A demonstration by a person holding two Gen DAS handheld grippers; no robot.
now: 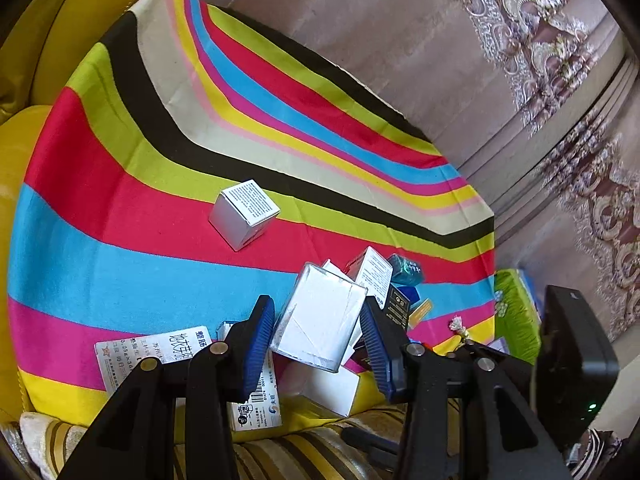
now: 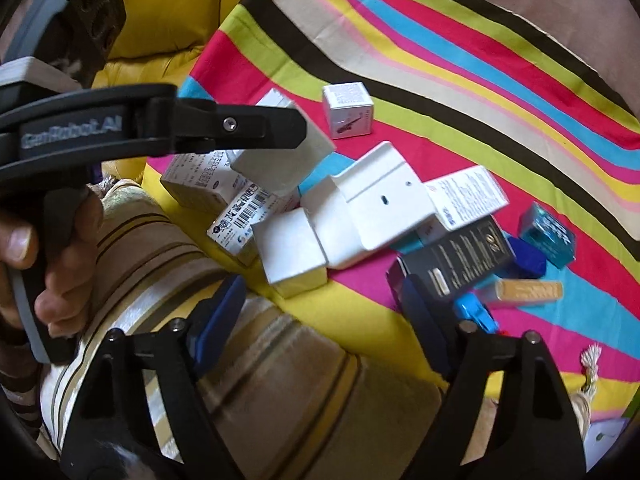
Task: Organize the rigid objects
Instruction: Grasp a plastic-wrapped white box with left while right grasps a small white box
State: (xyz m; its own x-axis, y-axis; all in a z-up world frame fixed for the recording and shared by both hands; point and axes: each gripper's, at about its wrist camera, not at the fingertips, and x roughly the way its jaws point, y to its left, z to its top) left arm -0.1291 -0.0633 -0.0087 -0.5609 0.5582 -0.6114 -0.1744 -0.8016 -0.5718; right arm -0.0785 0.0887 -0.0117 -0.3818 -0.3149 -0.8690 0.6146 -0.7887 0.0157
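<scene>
We are seeing the left gripper (image 1: 314, 310) clamping a plain white box (image 1: 320, 320) between its blue pads (image 1: 256, 344), the box tilting and riding clear of the striped cloth (image 1: 120, 220); the jaws are standing narrow, pressing on both sides of the box. Well ahead of this gripper, a small white cube box (image 1: 244, 214) is sitting alone on a red stripe; just beyond and to the right of the held box, the rest of the boxes are lying in a loose pile.

From the right wrist view we are looking down on that pile: the right gripper (image 2: 320, 284) is hanging wide, gripping nothing, with only the yellow edge of the cloth and a striped cushion (image 2: 260, 360) showing between its fingers. Straight ahead of it a white moulded tray (image 2: 376, 200) is lying across other cartons; a white square box (image 2: 292, 256) is leaning against the tray's near left corner, and a bar-coded box (image 2: 240, 220) is lying to the left of that. Just beside the right finger a black box (image 2: 460, 260) is resting; beyond and to the right of it, a teal box (image 2: 548, 236) and a gold box (image 2: 528, 292) are lying near each other. A hand (image 2: 68, 264) is gripping the left tool's handle at the far left; a yellow sofa (image 2: 168, 8) is showing behind.
</scene>
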